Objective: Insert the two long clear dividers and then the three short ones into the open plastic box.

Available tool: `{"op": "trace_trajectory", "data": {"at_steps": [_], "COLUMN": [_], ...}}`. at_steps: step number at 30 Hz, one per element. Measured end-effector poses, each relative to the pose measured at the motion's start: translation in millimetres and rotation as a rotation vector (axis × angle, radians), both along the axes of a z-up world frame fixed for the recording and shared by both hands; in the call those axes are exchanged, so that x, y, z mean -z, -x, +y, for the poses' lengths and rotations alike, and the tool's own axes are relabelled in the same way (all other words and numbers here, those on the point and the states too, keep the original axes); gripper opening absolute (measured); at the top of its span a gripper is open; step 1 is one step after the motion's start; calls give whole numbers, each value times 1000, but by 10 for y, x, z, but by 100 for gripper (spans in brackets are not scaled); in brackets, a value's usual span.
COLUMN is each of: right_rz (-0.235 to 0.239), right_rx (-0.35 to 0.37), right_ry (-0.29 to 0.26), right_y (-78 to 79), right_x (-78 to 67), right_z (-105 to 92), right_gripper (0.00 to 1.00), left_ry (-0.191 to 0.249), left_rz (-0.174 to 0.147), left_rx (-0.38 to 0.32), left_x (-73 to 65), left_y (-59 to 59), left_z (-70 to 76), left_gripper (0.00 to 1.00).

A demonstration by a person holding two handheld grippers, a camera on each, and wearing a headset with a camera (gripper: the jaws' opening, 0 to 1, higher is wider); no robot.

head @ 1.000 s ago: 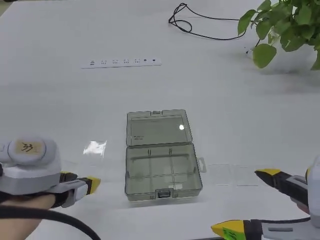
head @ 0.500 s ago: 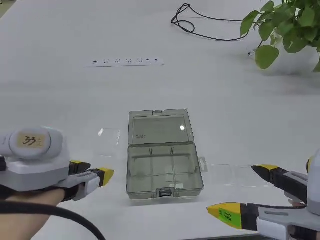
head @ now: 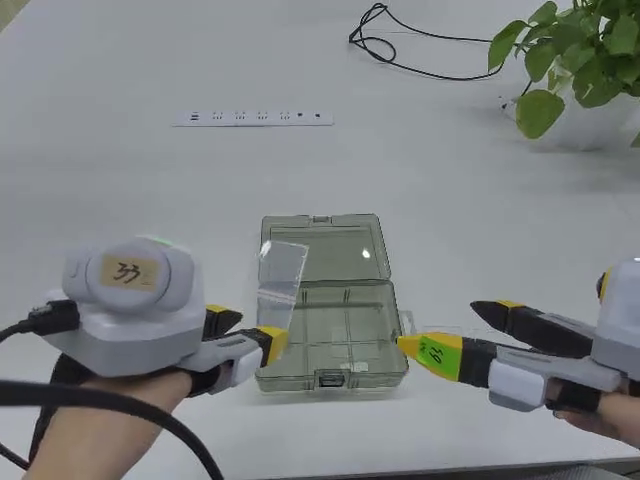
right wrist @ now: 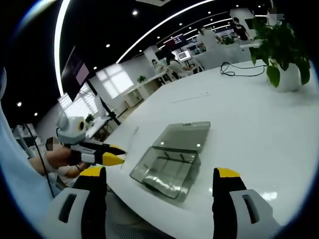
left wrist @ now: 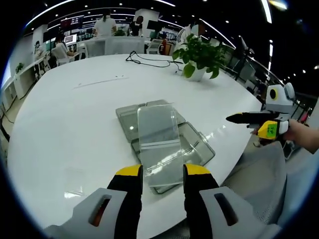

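The open smoky plastic box [head: 330,340] lies at the table's near middle, its lid [head: 320,245] flat behind it; partition lines show inside the base. My left gripper [head: 262,345] is shut on the lower end of a clear divider [head: 280,272], which stands upright over the box's left edge. In the left gripper view the divider [left wrist: 158,144] rises between the jaws, in front of the box [left wrist: 202,147]. My right gripper [head: 450,325] stands open just right of the box, holding nothing. In the right gripper view the box [right wrist: 172,164] lies ahead, with the left gripper [right wrist: 107,152] at its left.
A white power strip [head: 255,118] lies at the back, a coiled black cable [head: 400,50] further back, and a potted plant [head: 575,60] at the far right. The table's near edge runs just below the grippers.
My left gripper has picked a clear divider up from the table left of the box and carried it right, over the box's edge. My right gripper has moved left toward the box.
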State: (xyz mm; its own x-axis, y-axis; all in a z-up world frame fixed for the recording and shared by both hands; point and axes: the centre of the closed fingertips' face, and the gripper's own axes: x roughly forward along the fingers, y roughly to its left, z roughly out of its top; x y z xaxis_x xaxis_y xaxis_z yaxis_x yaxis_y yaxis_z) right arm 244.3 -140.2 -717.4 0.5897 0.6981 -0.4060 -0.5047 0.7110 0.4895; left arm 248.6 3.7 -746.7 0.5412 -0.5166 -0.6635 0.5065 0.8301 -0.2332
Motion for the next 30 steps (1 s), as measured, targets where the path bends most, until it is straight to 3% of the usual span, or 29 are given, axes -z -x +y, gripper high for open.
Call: {"op": "trace_trajectory", "data": {"at_steps": [6,7,8,9,15,17,22,26,30], "right_rz": [22,17,-14,-16,-27,2,48,82,153], "right_rx": [-1,-6,-44,-60,-75,-61,-34,-13,33], "right_ry": [-60,-53,-3,18,-38,-83,-134,-160,-195], "right_y": [-79,-84,-77,-67,-133,-158,-210,-244,-275], "right_x": [-82,-99,-101,-97,-210,-237,-253,-239,-193], "right_z": [162,186,213,235,370,419,489,537,549], "right_gripper": [77,75,71,68,51,46,32,28,22], "left_ry": [24,28,33,35,56,61,69,76,82], "left_rz": [-22,-23,-24,-25,-38,-44,-57,-59,-63], "left_rx": [39,41,45,48,62,66,70,75,73], "left_x": [-75,-79,-84,-89,-139,-159,-182,-189,-201], "left_y": [12,11,12,15,30,33,41,55,53], "left_z": [-209,-228,-253,-270,-400,-439,-502,-544,-561], "left_gripper": [30,30,30,30,30,30,30,30,30]}}
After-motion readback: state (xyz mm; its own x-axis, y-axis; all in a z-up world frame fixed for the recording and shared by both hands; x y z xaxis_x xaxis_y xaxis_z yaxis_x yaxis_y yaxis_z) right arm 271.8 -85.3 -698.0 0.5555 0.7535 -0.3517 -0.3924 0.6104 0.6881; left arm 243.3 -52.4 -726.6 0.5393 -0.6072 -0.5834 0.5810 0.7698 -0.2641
